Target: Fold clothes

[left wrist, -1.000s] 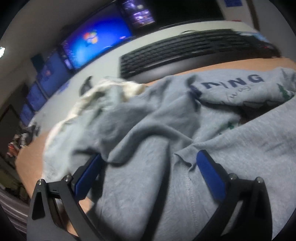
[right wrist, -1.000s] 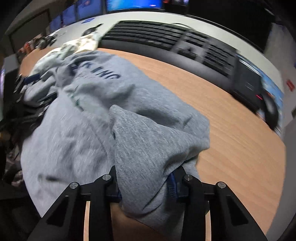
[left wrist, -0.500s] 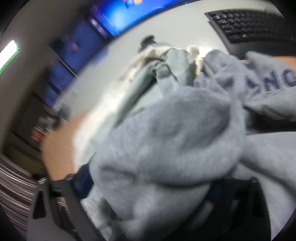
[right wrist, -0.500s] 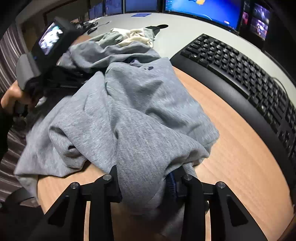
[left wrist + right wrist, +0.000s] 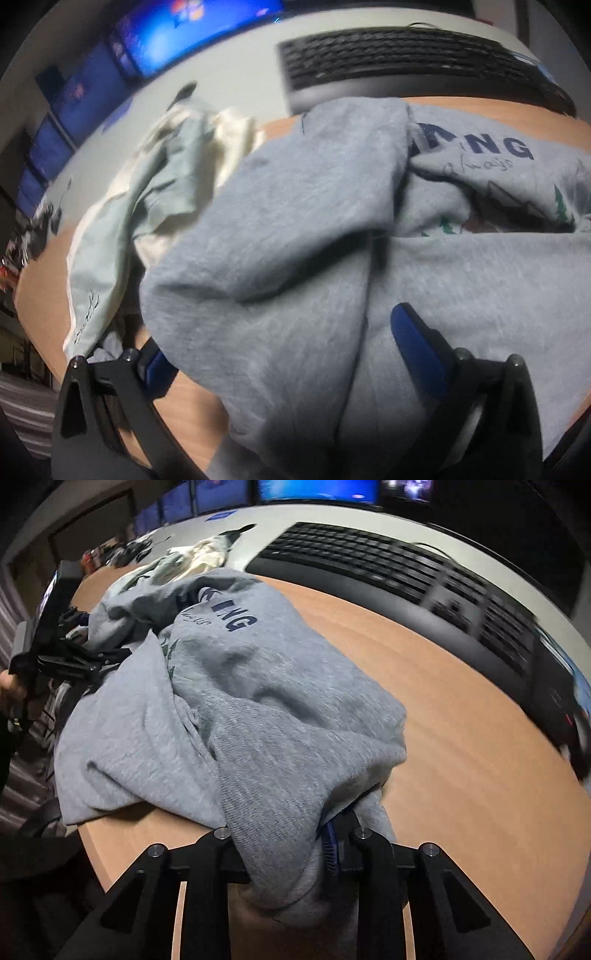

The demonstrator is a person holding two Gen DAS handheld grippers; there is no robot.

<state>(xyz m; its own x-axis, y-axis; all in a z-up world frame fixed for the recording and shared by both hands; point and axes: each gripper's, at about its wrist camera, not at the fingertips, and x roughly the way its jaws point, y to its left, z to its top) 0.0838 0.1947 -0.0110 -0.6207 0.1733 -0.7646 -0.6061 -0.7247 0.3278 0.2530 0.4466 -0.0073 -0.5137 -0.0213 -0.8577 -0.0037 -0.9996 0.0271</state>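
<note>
Grey sweatshirt (image 5: 236, 709): crumpled on the worktop (image 5: 461, 746), navy lettering up, spanning both hand-held grippers.
Right hand-held gripper (image 5: 284, 853): jaws closing, pinching a bunched fold of the sweatshirt.
Left hand-held gripper (image 5: 280, 350): jaws opening, spread wide; sweatshirt lies between them, pads apart from the cloth.
Pale garment (image 5: 162, 177): ahead-left of the left gripper, just beside the sweatshirt.
Keyboard (image 5: 399, 55): beyond both.

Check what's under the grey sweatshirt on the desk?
Wooden desk shows around the sweatshirt and under its near edge. Pale clothes lie at its far end, partly overlapped. Anything else beneath is covered.
</note>
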